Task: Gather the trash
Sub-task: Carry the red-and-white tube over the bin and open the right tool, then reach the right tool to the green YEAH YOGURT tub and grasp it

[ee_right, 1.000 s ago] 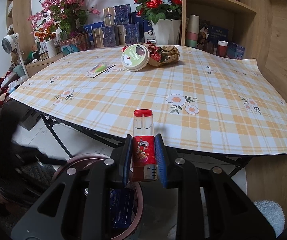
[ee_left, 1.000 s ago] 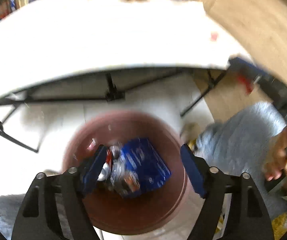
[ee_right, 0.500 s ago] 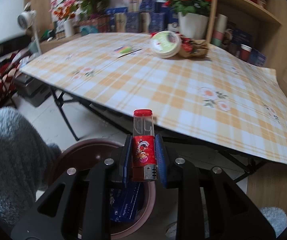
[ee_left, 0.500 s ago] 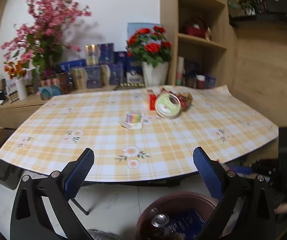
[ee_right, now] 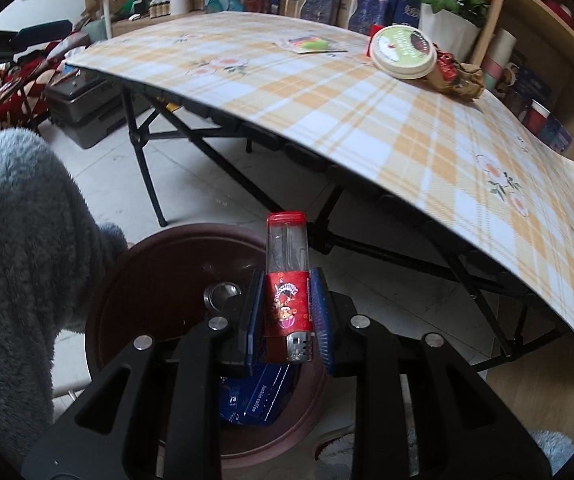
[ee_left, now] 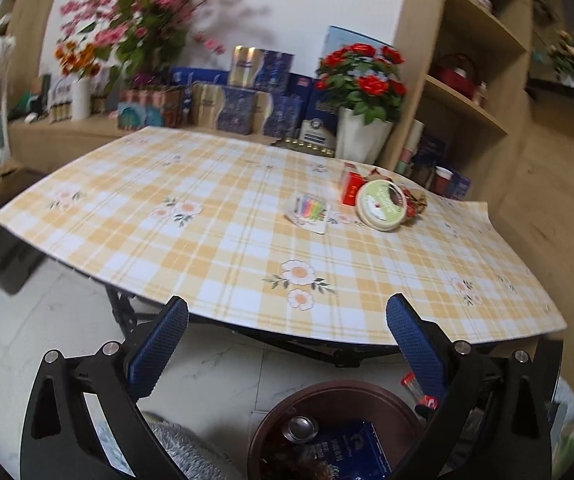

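My right gripper point(ee_right: 285, 280) is shut on a red lighter point(ee_right: 287, 280) and holds it upright over the brown trash bin point(ee_right: 135, 264), which holds a can point(ee_right: 221, 294) and a blue coffee box point(ee_right: 259, 396). My left gripper point(ee_left: 287, 320) is open and empty, raised above the bin point(ee_left: 283, 412) and facing the checked table point(ee_left: 247, 240). On the table lie a round green-lidded tub point(ee_left: 381, 206), a red box point(ee_left: 351, 188), a brown crumpled wrapper point(ee_left: 415, 200) and a colourful card point(ee_left: 309, 210). The lighter's tip also shows in the left wrist view point(ee_left: 417, 388).
The folding table's black legs point(ee_right: 143, 160) stand just behind the bin. A grey fluffy sleeve point(ee_right: 15, 240) is at the bin's left. Flower pots point(ee_left: 361, 136), boxes and wooden shelves point(ee_left: 467, 100) line the wall behind the table.
My left gripper has lifted from inside the bin and now faces the table top. My right gripper has lowered with the lighter to over the bin.
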`<state>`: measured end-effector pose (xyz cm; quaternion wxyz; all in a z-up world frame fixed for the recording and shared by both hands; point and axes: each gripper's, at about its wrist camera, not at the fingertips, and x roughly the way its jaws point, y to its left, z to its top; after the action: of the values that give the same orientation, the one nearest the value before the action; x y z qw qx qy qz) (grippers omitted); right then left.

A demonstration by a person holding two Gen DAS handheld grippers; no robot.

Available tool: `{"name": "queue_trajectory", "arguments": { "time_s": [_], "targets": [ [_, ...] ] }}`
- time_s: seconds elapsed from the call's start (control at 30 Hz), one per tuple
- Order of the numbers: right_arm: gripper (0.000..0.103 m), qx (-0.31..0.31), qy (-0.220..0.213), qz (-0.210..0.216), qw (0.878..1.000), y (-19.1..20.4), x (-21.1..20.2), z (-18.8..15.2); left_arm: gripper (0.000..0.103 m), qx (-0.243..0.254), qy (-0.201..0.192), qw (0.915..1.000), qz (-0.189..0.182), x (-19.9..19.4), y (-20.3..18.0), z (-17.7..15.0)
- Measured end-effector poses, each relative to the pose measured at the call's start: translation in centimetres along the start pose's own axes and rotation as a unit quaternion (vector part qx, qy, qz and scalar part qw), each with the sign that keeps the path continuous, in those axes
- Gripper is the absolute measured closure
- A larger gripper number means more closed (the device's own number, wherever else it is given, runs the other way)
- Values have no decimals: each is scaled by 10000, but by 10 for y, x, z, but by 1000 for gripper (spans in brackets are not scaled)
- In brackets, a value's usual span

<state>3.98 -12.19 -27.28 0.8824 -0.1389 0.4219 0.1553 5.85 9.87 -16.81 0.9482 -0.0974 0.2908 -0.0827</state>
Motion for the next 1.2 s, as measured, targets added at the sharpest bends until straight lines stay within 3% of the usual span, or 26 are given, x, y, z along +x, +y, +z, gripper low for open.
{"name": "queue_trajectory", "arguments": {
  "time_s": [0.13, 0.2, 0.3, 0.4, 0.53, 0.77, 1.07, 1.2],
  "targets": [
    [72, -14, 54, -20, 10000, 2, 1, -1, 6, -280, 83, 9995, 113, 2, 11, -1],
    [57, 1, 20, -41, 10000, 1, -1, 0, 6, -387, 115, 9989, 251, 2, 15, -1],
    [20, 14, -128, -152, 9998, 0, -7, 2, 6, -408, 97, 9985, 356, 0, 16, -1],
    [6, 3, -369, -448, 9983, -1, -18, 5, 6, -278, 75, 9989, 371, -1, 11, -1],
    [6, 103, -544, -711, 9959, -9, -28, 8, 6, -36, 69, 9991, 415, -1, 2, -1],
    [6, 830, -825, -698, 9907, -41, -48, 12, 6, 561, -120, 9957, 732, -8, -21, -4],
    [6, 2024, -843, -305, 9752, -83, -54, 7, 6, 1283, -284, 9900, 514, -15, -47, -9],
    [6, 2119, -968, -335, 9719, -87, -56, 7, 6, 1438, -224, 9885, 418, -12, -54, -10]
  ]
}}
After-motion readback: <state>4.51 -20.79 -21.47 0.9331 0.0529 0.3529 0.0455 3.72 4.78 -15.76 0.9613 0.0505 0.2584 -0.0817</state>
